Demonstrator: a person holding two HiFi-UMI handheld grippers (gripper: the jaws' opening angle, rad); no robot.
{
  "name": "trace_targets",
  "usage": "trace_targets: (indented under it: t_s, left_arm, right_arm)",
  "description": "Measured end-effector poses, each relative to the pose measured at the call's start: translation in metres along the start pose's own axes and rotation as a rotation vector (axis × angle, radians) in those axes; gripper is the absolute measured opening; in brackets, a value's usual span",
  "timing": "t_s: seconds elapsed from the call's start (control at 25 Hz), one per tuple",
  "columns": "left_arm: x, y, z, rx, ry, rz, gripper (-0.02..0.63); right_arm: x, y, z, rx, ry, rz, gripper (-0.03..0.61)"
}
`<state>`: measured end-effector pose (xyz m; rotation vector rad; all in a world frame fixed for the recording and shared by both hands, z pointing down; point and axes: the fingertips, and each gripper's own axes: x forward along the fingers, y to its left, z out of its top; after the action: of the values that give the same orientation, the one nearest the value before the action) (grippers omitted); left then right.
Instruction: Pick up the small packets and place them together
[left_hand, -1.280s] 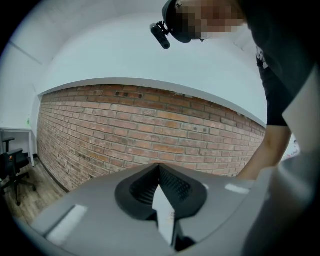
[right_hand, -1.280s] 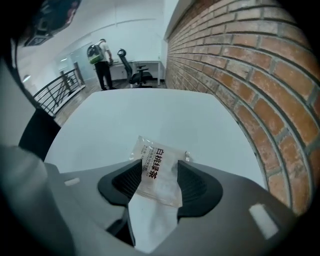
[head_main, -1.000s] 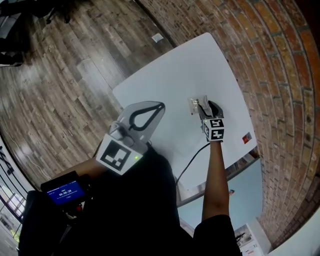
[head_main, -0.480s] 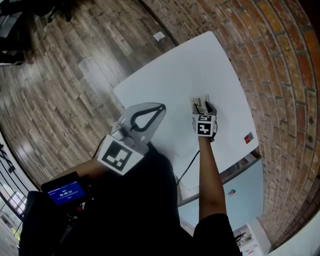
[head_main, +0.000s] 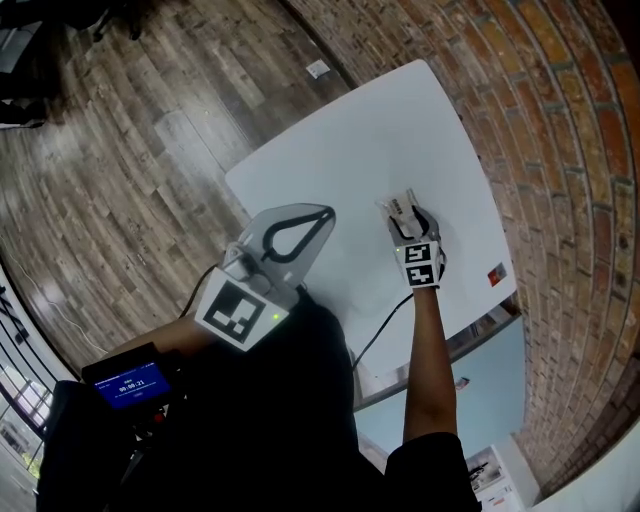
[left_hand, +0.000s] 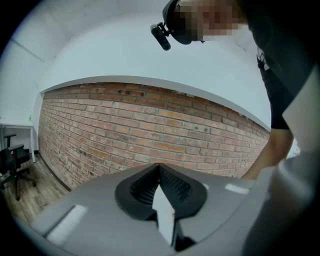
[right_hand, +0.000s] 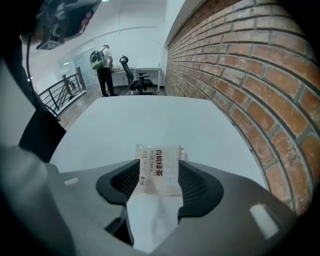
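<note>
A small clear packet with dark print (right_hand: 159, 170) lies flat on the white table (head_main: 340, 150), seen in the head view as a pale packet (head_main: 400, 206). My right gripper (right_hand: 158, 161) (head_main: 408, 220) stands over it with its jaws wide apart, one on each side of the packet, not pressing it. A paler white piece shows nearer the camera; I cannot tell whether it is a second packet. My left gripper (head_main: 320, 214) (left_hand: 159, 167) is held off the table's near-left edge, shut on a thin white packet (left_hand: 164, 215) seen edge-on.
A small red thing (head_main: 494, 276) lies near the table's right edge. A brick wall (right_hand: 250, 75) runs along the table's far side. A cable (head_main: 375, 325) trails from the right gripper. Far off stand a person with a backpack (right_hand: 104, 62) and office chairs (right_hand: 131, 67).
The right gripper swung a little left and came back to the packet, drawing slightly toward me. The left gripper has stayed put.
</note>
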<state>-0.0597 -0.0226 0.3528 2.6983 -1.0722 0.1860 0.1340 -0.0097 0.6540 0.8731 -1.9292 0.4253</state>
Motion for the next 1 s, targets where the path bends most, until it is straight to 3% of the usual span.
trace_targets:
  t_s: [0.2,0.4,0.52,0.68,1.0]
  left_arm:
    - [-0.005,0.003,-0.005,-0.016,0.005,0.011,0.0]
    - [-0.005,0.002,-0.005,-0.037,-0.002,0.015,0.0]
    - [-0.006,0.0,-0.005,-0.037,-0.001,0.01,0.0]
    - [-0.006,0.001,-0.008,-0.059,-0.002,0.011,0.0]
    - [-0.007,-0.002,-0.011,-0.035,0.02,-0.009,0.0]
  right_arm:
    - [-0.01,0.016,-0.005,0.0,-0.03,-0.018,0.244]
    - [0.007,0.01,-0.008,0.004,0.036,-0.078,0.242]
    - [0.011,0.003,0.001,0.01,0.022,-0.097,0.242]
    - [0.019,0.004,-0.006,0.014,0.056,-0.071,0.243]
    - [0.016,0.003,0.004,0.037,0.018,-0.083,0.244]
